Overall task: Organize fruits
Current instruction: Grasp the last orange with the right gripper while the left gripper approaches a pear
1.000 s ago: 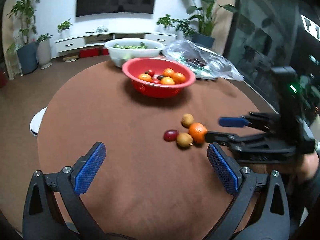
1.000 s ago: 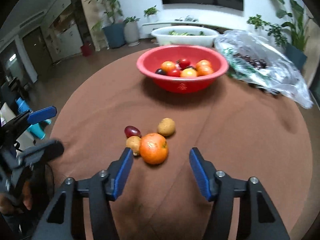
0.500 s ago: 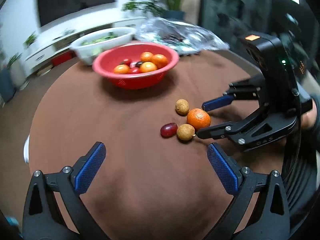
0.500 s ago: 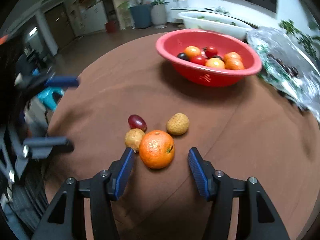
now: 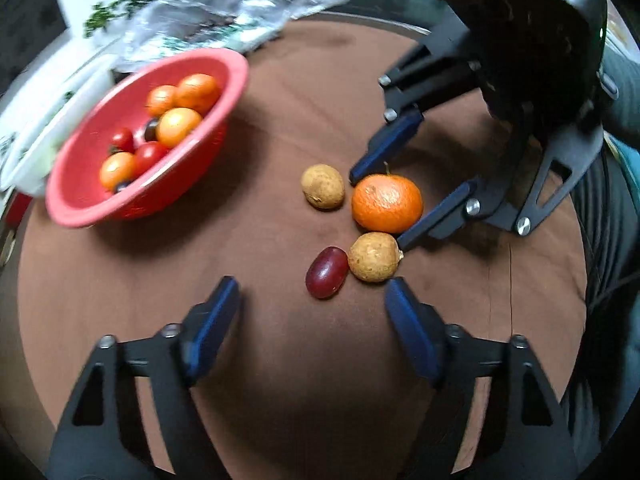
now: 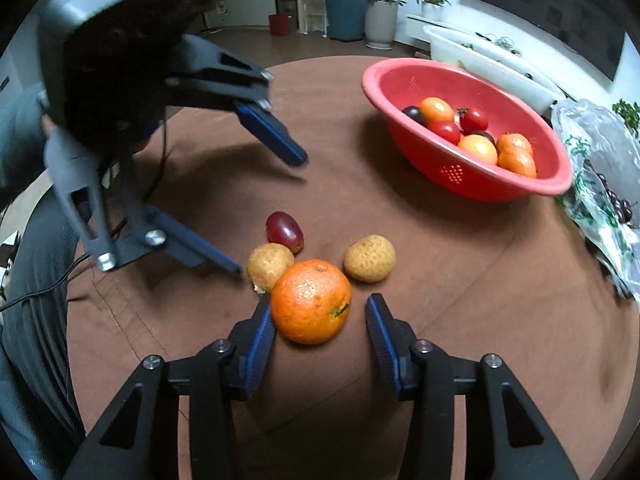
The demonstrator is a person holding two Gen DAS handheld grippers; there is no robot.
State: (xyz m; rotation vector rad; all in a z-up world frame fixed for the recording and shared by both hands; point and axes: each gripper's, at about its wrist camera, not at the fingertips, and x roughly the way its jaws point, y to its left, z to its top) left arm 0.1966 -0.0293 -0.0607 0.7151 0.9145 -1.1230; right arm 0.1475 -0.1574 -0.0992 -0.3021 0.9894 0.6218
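An orange mandarin point(image 6: 311, 301) lies on the brown table with two tan longans point(image 6: 369, 258) point(image 6: 269, 266) and a dark red grape point(image 6: 284, 231) beside it. My right gripper point(image 6: 318, 312) is open, its fingers on either side of the mandarin, the left pad touching it; it also shows in the left wrist view point(image 5: 378, 208). My left gripper point(image 5: 312, 296) is open and empty, just short of the grape point(image 5: 327, 266) and the near longan point(image 5: 373, 256). A red bowl point(image 5: 80, 216) holds tomatoes, oranges and dark fruit.
A white basin point(image 6: 492, 60) of greens stands behind the red bowl point(image 6: 472, 184). A clear plastic bag point(image 6: 600, 168) with dark fruit lies at the table's right side. Potted plants point(image 6: 352, 8) and a TV cabinet stand on the floor beyond.
Both grippers have moved in on the loose fruit. My right fingers now flank the mandarin closely. My left gripper swung right and came closer to the grape and the near longan.
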